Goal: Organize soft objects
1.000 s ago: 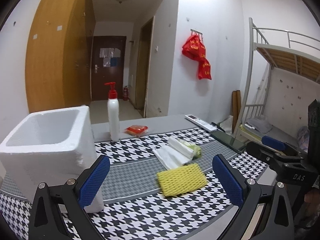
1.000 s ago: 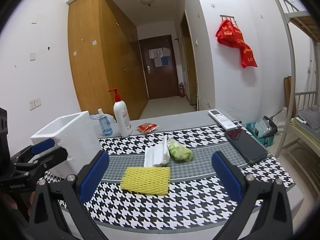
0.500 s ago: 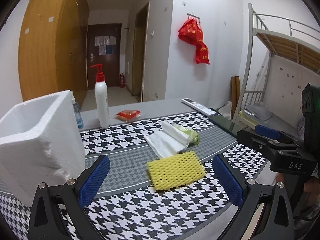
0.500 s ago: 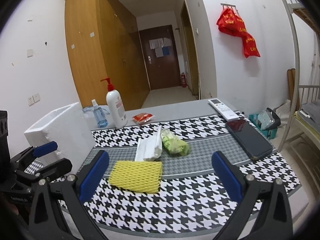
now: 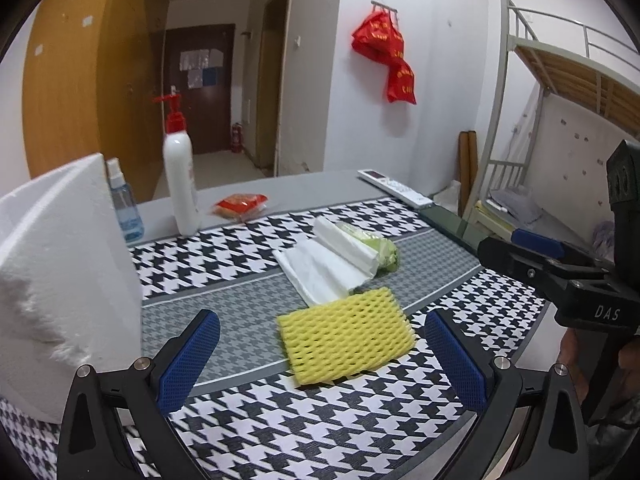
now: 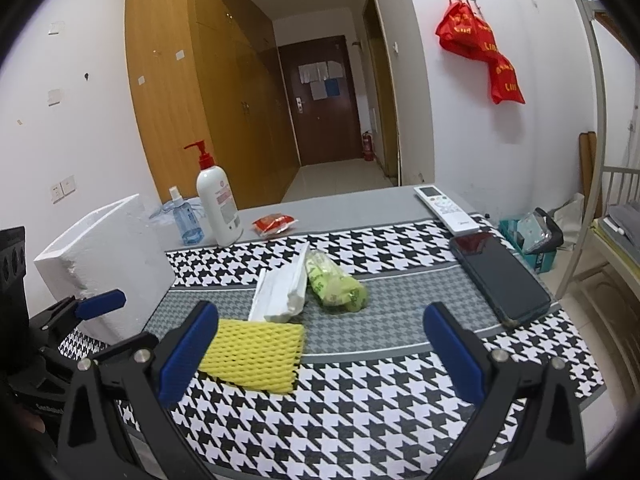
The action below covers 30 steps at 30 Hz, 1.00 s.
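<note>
1. A yellow foam net [image 5: 346, 334], squishy and rectangular with a mesh weave, is lying flat on the houndstooth cloth [image 5: 320, 412] near the front edge of the table.
2. Just behind it, a folded white plastic bag [image 5: 324, 266] is sitting crinkly and half unrolled, touching a lumpy green bag [image 6: 334, 286] on its right.
3. A chunky white foam box [image 5: 60, 280] with rough, chipped edges is standing at the left.
4. The left gripper [image 5: 320, 364] is hanging wide open with blue ribbed pads, holding nothing, the yellow net sitting between its fingers in view.
5. The right gripper [image 6: 320, 356] is also gaping wide and empty, above the cloth.
</note>
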Motion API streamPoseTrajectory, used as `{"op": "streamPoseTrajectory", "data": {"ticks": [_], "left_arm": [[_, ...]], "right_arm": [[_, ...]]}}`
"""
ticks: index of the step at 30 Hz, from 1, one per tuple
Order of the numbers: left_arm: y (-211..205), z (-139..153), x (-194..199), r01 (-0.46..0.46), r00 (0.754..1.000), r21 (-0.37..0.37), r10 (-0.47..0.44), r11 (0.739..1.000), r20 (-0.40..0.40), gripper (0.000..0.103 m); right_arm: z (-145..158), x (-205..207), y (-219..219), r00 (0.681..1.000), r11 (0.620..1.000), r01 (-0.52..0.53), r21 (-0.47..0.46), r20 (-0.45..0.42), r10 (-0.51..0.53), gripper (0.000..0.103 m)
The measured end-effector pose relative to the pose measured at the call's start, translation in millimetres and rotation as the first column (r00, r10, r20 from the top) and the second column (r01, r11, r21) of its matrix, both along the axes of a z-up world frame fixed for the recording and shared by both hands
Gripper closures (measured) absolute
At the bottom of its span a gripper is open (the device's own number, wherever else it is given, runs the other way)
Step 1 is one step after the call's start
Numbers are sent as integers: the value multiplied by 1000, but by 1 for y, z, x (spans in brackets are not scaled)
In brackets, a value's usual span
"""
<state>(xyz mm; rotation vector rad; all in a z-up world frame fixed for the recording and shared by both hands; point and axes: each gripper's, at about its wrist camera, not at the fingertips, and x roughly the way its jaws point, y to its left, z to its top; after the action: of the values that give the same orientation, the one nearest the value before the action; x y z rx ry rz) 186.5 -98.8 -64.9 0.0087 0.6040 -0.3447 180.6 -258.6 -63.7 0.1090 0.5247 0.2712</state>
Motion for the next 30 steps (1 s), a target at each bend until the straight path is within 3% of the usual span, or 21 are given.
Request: {"op": "streamPoseTrajectory", "data": {"ticks": [13, 17, 26, 30], "left_arm": [[-14, -23, 32, 59, 993, 44, -54, 997, -102, 1], [-14, -32, 39, 59, 988, 16, -56, 998, -144, 1], [-20, -41, 50, 71, 984, 27, -66, 997, -166, 1], [-21, -47, 57, 73, 980, 52, -61, 996, -190, 7]], "right_arm": [[-8, 14, -5, 999, 1000, -2, -3, -39, 2, 0], [-10, 17, -6, 999, 1000, -2, -9, -48, 1, 0], [-19, 31, -3, 997, 1000, -14, -22, -79, 13, 0], [-24, 42, -1, 994, 998, -47, -40, -99, 42, 0]]}}
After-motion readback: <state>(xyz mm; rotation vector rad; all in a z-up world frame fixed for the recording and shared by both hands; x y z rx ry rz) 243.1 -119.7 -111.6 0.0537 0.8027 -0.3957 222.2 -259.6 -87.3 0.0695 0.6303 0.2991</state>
